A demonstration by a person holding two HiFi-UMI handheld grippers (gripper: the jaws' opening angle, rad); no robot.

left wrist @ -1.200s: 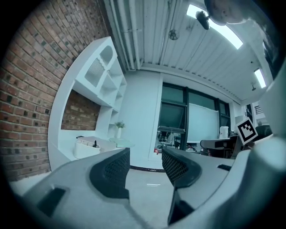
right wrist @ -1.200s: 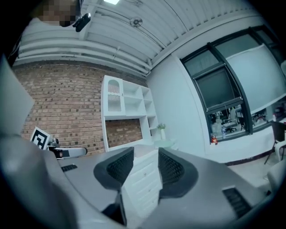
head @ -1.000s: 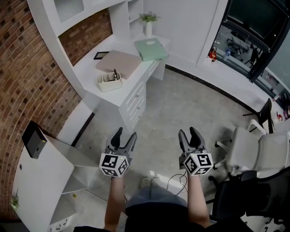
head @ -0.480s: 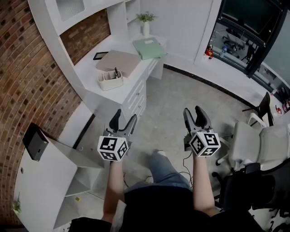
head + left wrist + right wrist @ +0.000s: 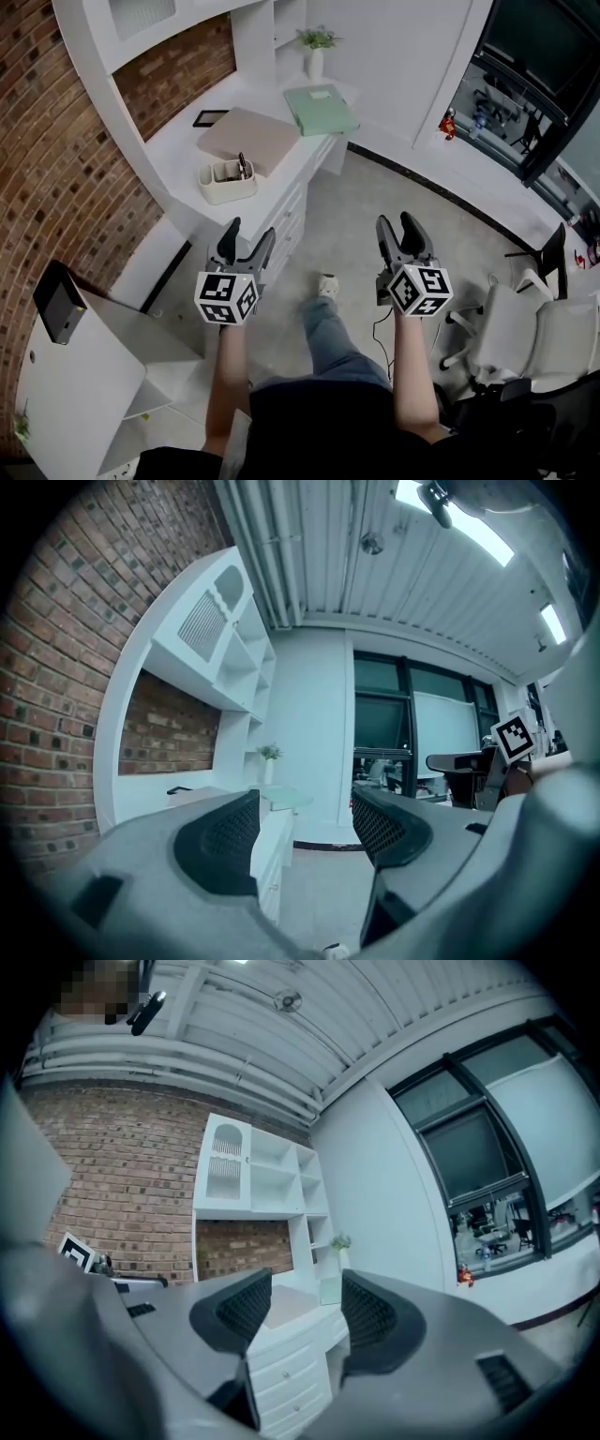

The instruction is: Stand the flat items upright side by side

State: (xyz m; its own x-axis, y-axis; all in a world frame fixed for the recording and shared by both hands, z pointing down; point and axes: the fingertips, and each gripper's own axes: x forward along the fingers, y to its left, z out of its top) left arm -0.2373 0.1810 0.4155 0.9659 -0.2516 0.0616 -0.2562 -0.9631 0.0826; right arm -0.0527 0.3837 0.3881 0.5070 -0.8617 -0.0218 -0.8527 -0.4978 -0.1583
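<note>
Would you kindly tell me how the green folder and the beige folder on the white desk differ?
The green folder is pale green with a lighter patch on top; the beige folder is plain tan. The green folder lies by the potted plant, the beige folder nearer the white organiser. The beige folder looks the larger. Both lie flat on the desk, neither upright.

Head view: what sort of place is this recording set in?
Probably an office or study: a white desk with drawers against a brick wall, a green folder and a pen holder on it, and a swivel chair nearby.
</note>
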